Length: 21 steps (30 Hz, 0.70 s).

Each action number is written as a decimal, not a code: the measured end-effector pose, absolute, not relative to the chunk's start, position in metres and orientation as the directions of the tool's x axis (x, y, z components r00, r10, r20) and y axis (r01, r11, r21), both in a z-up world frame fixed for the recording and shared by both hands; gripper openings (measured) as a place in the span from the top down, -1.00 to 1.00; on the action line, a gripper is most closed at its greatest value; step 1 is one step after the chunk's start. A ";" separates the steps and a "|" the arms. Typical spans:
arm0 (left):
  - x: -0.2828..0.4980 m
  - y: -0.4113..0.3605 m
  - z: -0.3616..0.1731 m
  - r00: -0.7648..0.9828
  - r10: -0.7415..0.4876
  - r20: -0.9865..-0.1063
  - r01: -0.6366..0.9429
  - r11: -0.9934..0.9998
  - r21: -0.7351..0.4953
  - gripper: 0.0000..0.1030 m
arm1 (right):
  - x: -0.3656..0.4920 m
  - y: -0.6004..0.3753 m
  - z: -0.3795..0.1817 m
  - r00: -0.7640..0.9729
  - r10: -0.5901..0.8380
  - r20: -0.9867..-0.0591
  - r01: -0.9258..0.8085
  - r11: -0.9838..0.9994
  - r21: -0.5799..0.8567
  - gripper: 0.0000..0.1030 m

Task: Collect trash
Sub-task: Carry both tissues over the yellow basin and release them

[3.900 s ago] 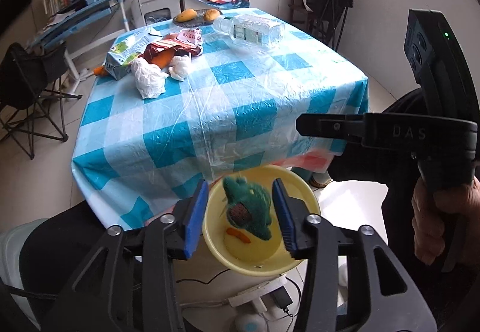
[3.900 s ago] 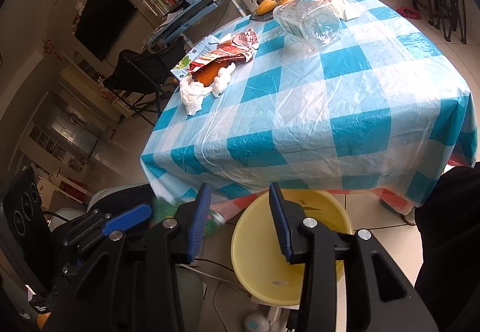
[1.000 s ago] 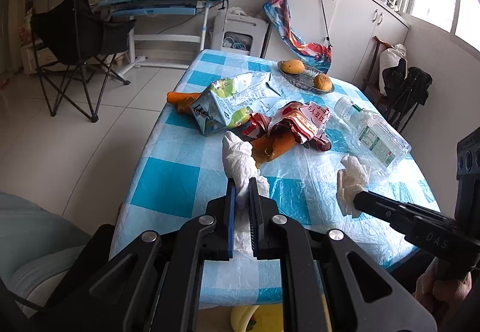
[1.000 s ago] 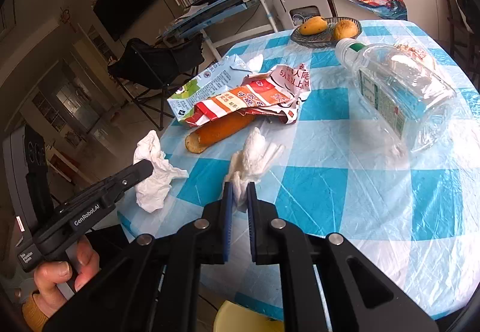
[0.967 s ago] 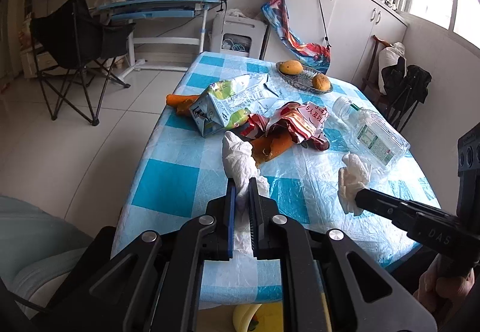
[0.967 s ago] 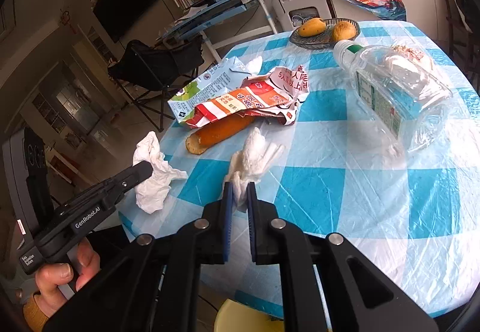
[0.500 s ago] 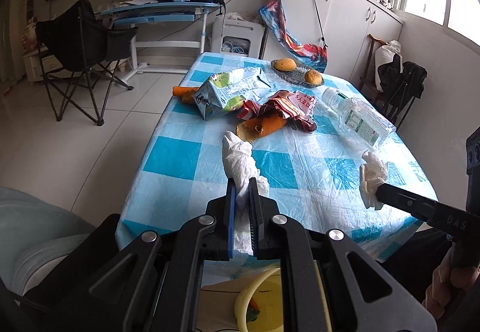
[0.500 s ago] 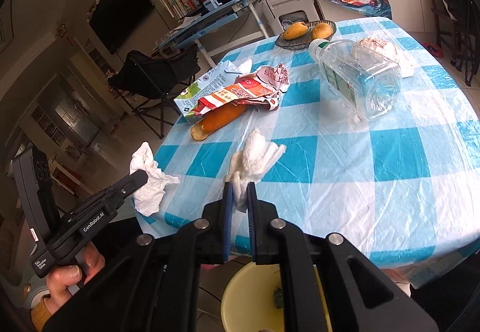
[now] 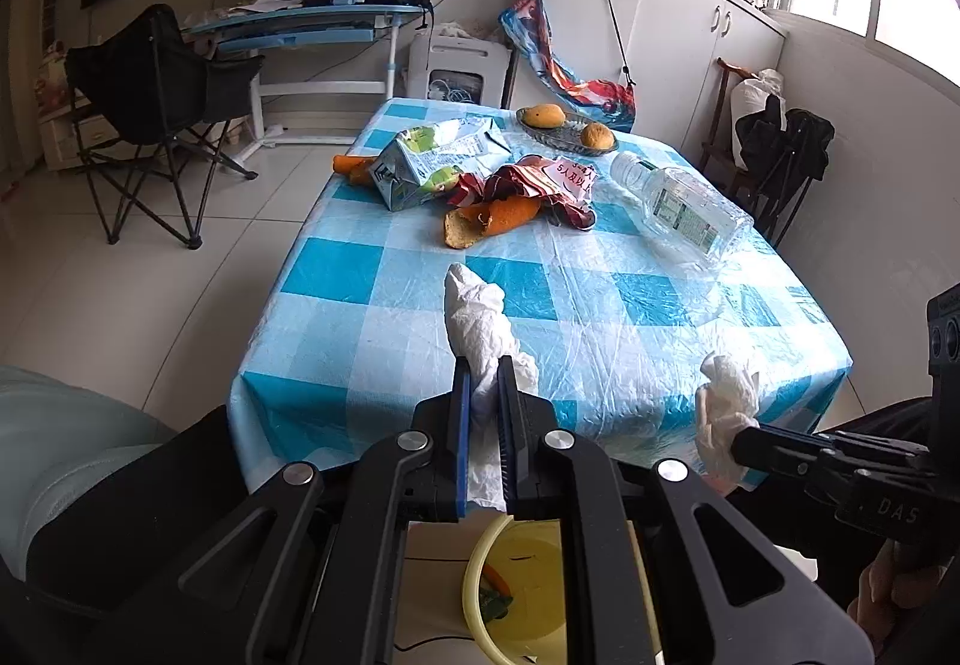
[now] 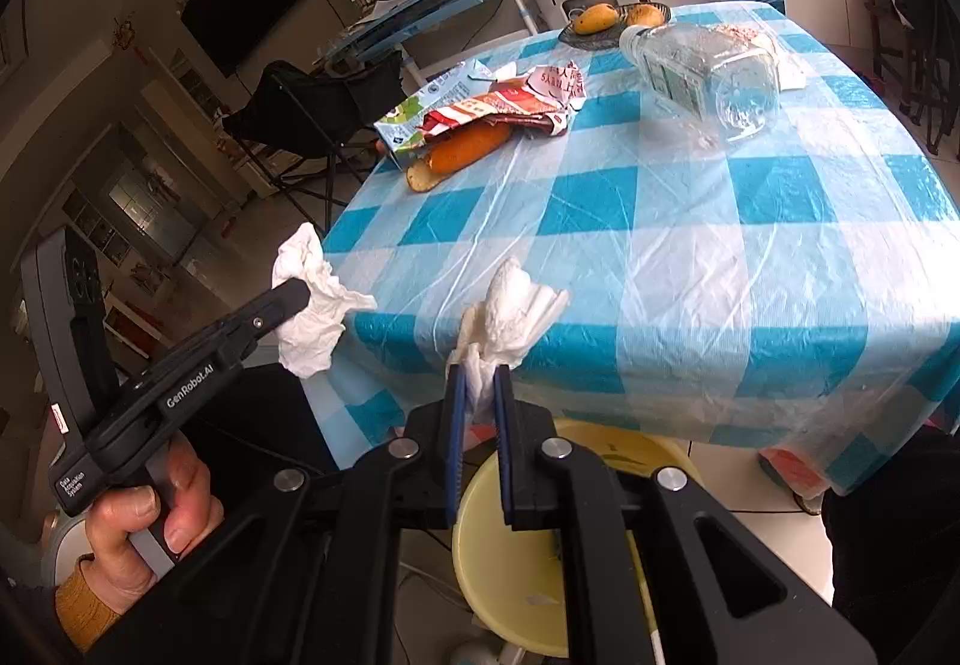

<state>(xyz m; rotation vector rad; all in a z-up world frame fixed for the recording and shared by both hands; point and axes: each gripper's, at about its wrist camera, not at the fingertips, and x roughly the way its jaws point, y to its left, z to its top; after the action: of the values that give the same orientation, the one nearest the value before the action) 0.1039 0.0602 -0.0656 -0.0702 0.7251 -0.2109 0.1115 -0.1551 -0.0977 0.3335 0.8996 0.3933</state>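
Observation:
My left gripper [image 9: 482, 365] is shut on a crumpled white tissue [image 9: 477, 314], held in the air before the table's near edge. My right gripper [image 10: 478, 374] is shut on a second white tissue [image 10: 513, 305], also off the table. Each shows in the other's view: the right gripper's tissue [image 9: 726, 401] and the left gripper's tissue [image 10: 309, 299]. A yellow bin [image 9: 528, 581] stands on the floor below both grippers; it also shows in the right wrist view [image 10: 528, 563]. It holds some green and orange scraps.
On the blue checked table [image 9: 600, 305] lie a green carton [image 9: 429, 164], a red wrapper [image 9: 534, 182], an orange peel [image 9: 489, 218], a clear plastic bottle [image 9: 684, 209] and a fruit dish [image 9: 567, 125]. A black folding chair [image 9: 156, 113] stands left.
Both grippers have pulled back from the table with their tissues, which were lifted off the cloth. The yellow bin has come further into view beneath them.

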 end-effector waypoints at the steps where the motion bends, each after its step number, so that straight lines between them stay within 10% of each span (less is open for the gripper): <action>1: 0.102 0.060 -0.065 0.728 -0.217 -0.650 0.169 0.976 -0.137 0.84 | 0.109 -0.154 -0.099 0.555 0.463 -0.691 -0.189 0.879 0.438 0.80; 21: 0.077 0.040 -0.065 0.706 -0.261 -0.658 0.238 0.963 -0.126 0.84 | 0.079 -0.151 -0.111 0.492 0.466 -0.735 -0.167 0.879 0.446 0.80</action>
<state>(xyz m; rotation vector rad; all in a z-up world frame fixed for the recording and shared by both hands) 0.0766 0.0400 -0.0652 -0.0319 0.7363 -0.2772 0.0788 -0.1506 -0.1112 0.3366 0.9868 0.3931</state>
